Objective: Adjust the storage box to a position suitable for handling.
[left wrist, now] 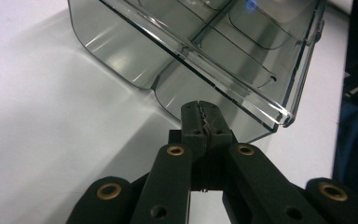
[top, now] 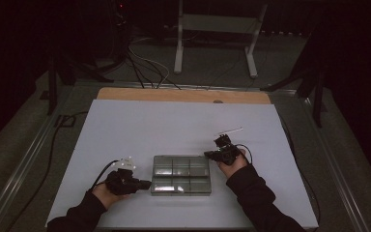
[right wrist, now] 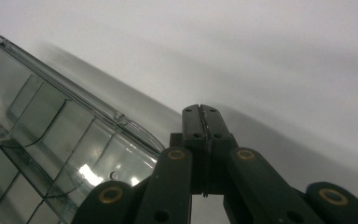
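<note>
A: What is the biggest thing down there?

B: The table (top: pixel 125 130), with a pale sheet covering most of its top and a strip of bare wood along the far edge.

A: And on it?

B: A clear, smoky plastic compartment box (top: pixel 181 175), lid shut, lying flat near the person's side, about midway between the two hands.

A: Where are the tools?

B: The left gripper (top: pixel 146 184) sits just beside the box's left end, tip aimed at it. In the left gripper view its toothed jaws are pressed together with nothing between them, close to the box's (left wrist: pixel 205 51) rim.

A: The other one?

B: The right gripper (top: pixel 207 154) is by the box's far right corner. Its jaws are also fully together and empty, the box (right wrist: pixel 56 140) just beside them.
</note>
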Demonstrator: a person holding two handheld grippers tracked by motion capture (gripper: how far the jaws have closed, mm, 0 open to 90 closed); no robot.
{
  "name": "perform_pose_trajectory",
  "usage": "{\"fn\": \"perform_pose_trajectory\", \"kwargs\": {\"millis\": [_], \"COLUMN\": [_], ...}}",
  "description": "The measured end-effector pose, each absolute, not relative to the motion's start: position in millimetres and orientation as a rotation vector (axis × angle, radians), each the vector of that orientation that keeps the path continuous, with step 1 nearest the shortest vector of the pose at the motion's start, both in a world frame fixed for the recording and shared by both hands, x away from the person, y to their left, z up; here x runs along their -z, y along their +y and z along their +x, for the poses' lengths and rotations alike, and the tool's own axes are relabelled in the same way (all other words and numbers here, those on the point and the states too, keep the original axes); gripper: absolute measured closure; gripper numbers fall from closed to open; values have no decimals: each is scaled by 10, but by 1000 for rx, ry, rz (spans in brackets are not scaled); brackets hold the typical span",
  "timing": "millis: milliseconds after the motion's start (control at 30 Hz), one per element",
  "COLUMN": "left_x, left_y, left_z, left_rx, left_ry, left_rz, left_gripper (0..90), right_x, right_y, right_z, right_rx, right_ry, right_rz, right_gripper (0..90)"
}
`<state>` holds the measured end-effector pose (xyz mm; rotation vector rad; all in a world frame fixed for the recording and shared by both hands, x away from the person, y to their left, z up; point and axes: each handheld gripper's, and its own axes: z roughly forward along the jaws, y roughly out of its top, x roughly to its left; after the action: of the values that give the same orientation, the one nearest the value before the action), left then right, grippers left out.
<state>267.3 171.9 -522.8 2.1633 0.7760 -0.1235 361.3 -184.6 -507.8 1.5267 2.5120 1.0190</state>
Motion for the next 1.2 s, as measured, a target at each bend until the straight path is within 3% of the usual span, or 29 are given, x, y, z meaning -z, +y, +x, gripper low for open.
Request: {"fn": "perform_pose_trajectory", "kwargs": {"millis": [800, 1000, 1200], "left_x": [5271, 5210, 5110], "left_y": [1693, 1794, 1878], "left_z": [2527, 2589, 2636], "left_rx": [165, 118, 106], "left_ry": [728, 743, 725], "left_rz": [2152, 2123, 2094], "left_gripper": [900, 900, 879], "right_x": [5075, 5000, 4855], "right_y": [-1946, -1974, -2054], "right_z": [3341, 3388, 3394], "right_rx": [-1031, -1045, -1147], "right_ry": [2497, 2466, 2433], "right_rz": [1541, 1499, 1464], "right_gripper": [900, 852, 744]}}
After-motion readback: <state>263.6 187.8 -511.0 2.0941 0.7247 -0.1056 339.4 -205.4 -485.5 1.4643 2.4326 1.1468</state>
